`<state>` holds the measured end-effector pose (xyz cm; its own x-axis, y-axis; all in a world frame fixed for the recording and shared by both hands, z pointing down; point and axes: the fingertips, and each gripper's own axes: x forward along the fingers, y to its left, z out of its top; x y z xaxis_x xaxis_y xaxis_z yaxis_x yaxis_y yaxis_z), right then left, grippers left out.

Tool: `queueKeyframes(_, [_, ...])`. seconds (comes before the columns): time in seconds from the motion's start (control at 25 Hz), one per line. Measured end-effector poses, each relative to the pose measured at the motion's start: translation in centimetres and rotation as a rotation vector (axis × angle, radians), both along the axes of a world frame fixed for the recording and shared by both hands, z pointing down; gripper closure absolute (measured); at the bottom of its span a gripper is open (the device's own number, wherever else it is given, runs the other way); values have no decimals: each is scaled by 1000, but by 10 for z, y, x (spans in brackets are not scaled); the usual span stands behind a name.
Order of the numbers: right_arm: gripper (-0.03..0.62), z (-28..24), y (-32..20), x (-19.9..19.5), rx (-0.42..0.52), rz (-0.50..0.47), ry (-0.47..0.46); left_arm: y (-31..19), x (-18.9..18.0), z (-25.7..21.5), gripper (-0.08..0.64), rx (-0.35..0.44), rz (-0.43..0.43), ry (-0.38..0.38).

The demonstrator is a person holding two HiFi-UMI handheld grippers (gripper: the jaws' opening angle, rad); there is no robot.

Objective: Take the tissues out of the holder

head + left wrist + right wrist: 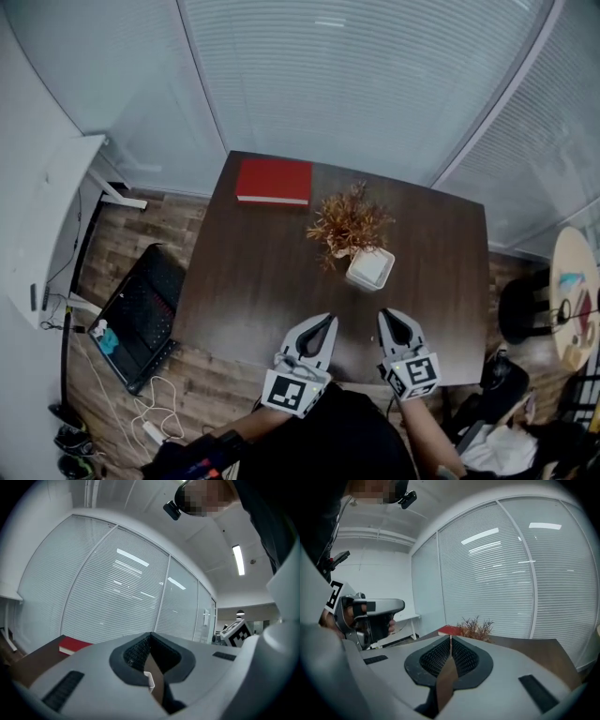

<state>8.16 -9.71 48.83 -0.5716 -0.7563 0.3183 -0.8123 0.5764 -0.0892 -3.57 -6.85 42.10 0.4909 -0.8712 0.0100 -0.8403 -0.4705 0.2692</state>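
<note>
Over the table, left gripper and right gripper sit closed

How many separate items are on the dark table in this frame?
3: a red book at the far left edge, a dried plant near the middle, and a white square container right beside it, nearer the person. The plant may hide something small.
</note>
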Motion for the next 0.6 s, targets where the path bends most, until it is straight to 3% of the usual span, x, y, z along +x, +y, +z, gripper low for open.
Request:
queueKeyframes(0.2, [580, 42, -34, -1, -72, -58, 103, -23, -38, 11, 561, -33, -57, 33])
queueKeyframes(0.44, [574, 95, -75, 5, -155, -74, 182, -31, -44, 22, 561, -43, -36, 13])
queueKeyframes(0.6, [495, 126, -97, 18, -211, -74, 251, -39, -52, 18, 561, -40, -37, 25])
